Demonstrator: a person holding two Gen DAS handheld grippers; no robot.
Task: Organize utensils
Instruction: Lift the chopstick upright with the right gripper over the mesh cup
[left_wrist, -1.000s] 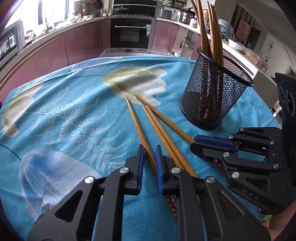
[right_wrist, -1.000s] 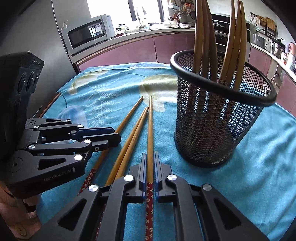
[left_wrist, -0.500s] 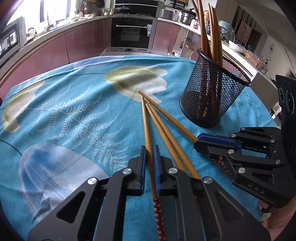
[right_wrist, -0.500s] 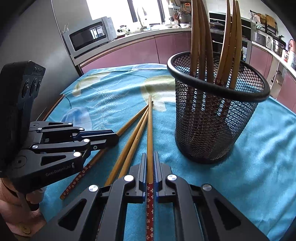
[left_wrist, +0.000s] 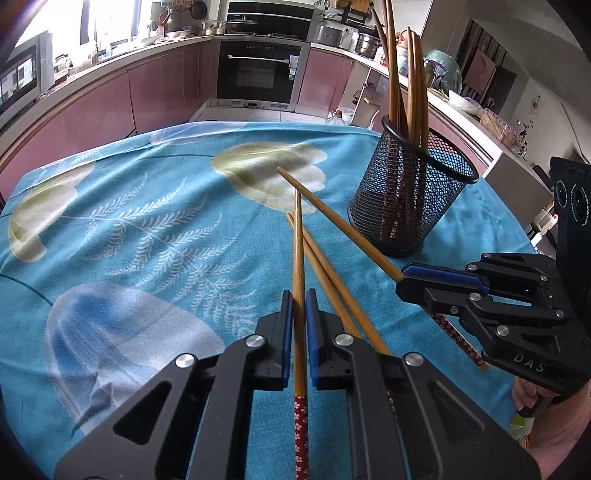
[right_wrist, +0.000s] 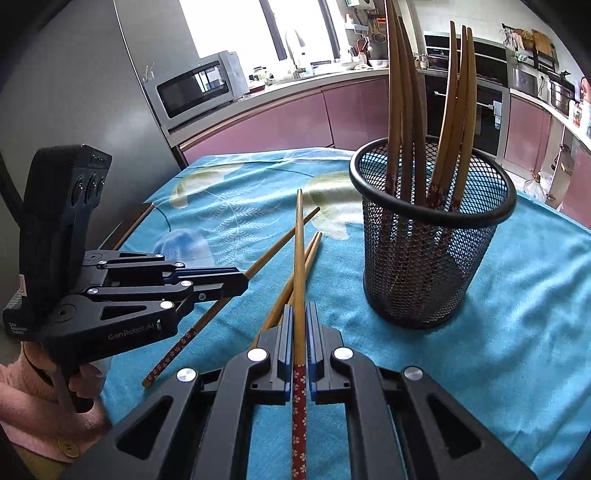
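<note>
My left gripper (left_wrist: 299, 299) is shut on a bamboo chopstick (left_wrist: 297, 240) with a red flowered end, which points straight ahead over the cloth. On its right, my right gripper (left_wrist: 406, 275) is shut on a second chopstick (left_wrist: 332, 218) that slants across the table. In the right wrist view this right gripper (right_wrist: 299, 314) clamps its chopstick (right_wrist: 299, 240), and the left gripper (right_wrist: 240, 282) is at the left. Two loose chopsticks (left_wrist: 338, 288) lie side by side on the cloth between the grippers. A black mesh holder (left_wrist: 410, 199) (right_wrist: 432, 258) stands upright with several chopsticks in it.
A blue leaf-patterned tablecloth (left_wrist: 147, 229) covers the table. Pink kitchen cabinets and an oven (left_wrist: 258, 70) stand beyond its far edge. A microwave (right_wrist: 199, 88) sits behind at the left. A hand in a pink sleeve (right_wrist: 40, 387) holds the left gripper.
The left jaws have closed on a chopstick, and it has swung into line with the fingers. The right gripper has kept its chopstick, whose tip now stands higher over the loose pair.
</note>
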